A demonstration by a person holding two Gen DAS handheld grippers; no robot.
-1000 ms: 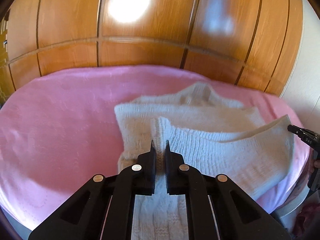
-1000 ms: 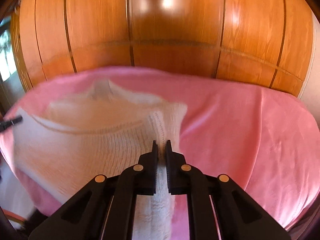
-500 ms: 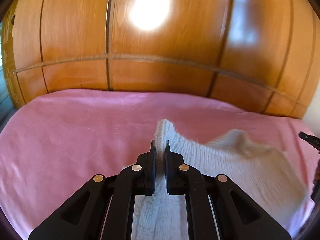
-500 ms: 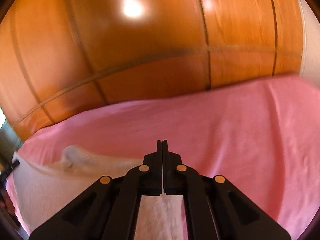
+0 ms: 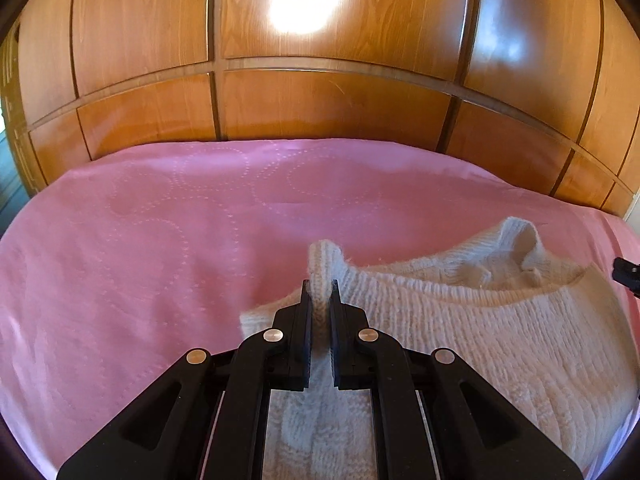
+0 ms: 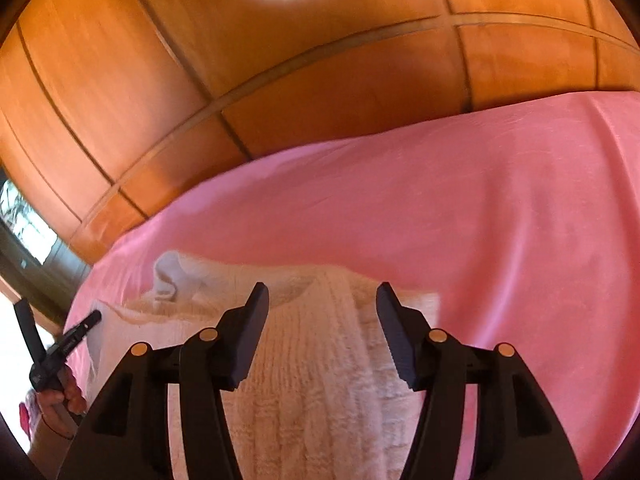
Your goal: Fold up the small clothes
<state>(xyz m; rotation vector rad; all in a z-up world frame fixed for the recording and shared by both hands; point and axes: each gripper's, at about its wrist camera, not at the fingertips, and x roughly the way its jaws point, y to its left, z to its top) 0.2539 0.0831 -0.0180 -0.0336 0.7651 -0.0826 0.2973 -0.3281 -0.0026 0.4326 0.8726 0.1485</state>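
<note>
Cream knit sweater (image 5: 460, 320), chunky ribbed, lying folded on pink bedspread (image 5: 160, 240). One ribbed edge is pinched betw left claw (image 5: 320, 300) fingers, poking up past the tips; rest spreads to its right, collar bump far right. In right view it lies under & betw right claw (image 6: 322, 304), w/ jaws spread, not touching.

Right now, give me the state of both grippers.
Left gripper: closed on the white knit sweater.
Right gripper: jaws open, holding nothing, above the sweater.
</note>
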